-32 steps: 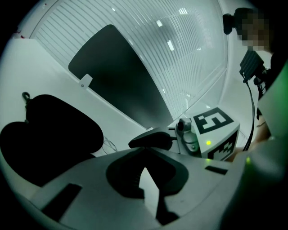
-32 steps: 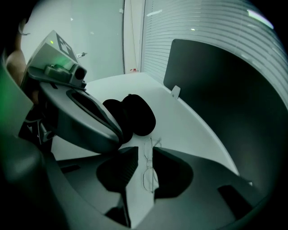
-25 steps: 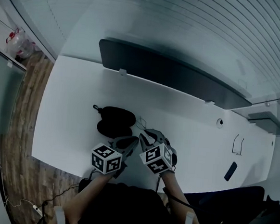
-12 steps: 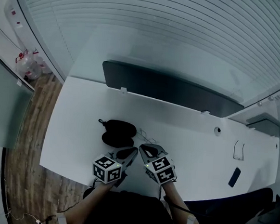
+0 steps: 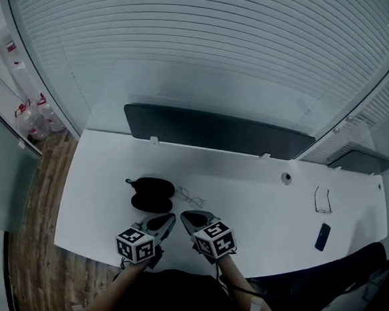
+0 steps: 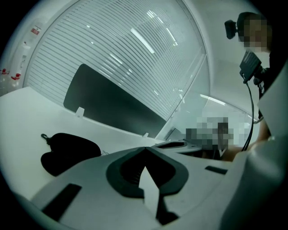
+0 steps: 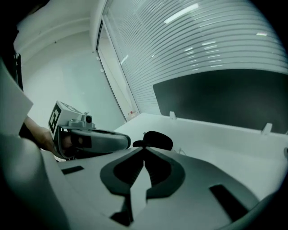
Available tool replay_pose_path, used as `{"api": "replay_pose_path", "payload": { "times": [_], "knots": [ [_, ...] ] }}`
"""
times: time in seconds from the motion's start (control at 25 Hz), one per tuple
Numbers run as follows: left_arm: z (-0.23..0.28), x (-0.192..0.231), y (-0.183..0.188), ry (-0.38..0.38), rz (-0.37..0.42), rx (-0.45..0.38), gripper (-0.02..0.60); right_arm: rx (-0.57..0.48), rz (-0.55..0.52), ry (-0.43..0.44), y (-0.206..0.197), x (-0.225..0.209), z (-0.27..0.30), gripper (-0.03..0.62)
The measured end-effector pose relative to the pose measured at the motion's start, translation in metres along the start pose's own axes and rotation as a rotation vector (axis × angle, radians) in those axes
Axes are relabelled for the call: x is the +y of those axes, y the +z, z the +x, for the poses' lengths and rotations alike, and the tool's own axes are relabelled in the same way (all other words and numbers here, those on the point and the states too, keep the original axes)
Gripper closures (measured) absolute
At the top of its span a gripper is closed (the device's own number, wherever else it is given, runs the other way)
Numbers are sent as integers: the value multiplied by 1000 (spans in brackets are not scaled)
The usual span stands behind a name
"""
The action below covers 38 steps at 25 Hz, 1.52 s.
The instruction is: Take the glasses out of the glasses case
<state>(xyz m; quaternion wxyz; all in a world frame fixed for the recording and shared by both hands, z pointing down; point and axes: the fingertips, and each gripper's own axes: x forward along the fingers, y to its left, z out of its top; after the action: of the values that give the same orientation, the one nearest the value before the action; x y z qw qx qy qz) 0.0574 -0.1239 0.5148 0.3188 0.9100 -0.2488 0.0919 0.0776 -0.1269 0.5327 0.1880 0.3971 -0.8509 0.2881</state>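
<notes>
Both of my grippers have come back toward the lower edge of the head view and lifted off the white desk [image 5: 264, 210]. A second ago the right gripper [image 7: 145, 148] was up by the case with its jaws wide. Now those jaws are closing, their tips nearly together with nothing between them. The left gripper [image 6: 145, 149] has its jaws together and is empty too.

The thin wire-framed glasses [image 5: 191, 197] lie on the desk by themselves. They sit just right of the black soft oval glasses case [image 5: 153, 192], which lies open at centre left of the frame. Neither gripper touches the glasses or the case. I judge the glasses are out and set down, so the task looks finished, with only the withdrawal left.

Counting what I see:
- **Case:** one glasses case.
- **Glasses:** one pair beside the case.
- **Possible second pair:** what looks like another pair of glasses [image 5: 323, 200], well apart at the right of the desk.
- **Dark object:** one small dark flat object [image 5: 322, 237] below that pair.
- **Panel:** one long dark panel [image 5: 216, 132] along the desk's far edge.
- **Grippers:** two, each with one marker cube.
</notes>
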Motion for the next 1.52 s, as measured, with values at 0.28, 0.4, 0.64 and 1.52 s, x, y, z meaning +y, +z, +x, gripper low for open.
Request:
{"api": "replay_pose_path", "payload": {
  "times": [0.28, 0.4, 0.64, 1.52],
  "knots": [
    [-9, -21, -8, 10, 37, -7, 571, -26, 4, 30, -8, 11, -17, 569],
    [-15, -32, -14, 26, 38, -22, 571, -32, 2, 43, -14, 16, -27, 569],
    [-35, -63, -49, 53, 25, -28, 571, -42, 25, 71, -41, 29, -50, 569],
    [-98, -133, -108, 10, 61, -72, 571, -56, 26, 94, -111, 120, -101, 569]
  ]
}}
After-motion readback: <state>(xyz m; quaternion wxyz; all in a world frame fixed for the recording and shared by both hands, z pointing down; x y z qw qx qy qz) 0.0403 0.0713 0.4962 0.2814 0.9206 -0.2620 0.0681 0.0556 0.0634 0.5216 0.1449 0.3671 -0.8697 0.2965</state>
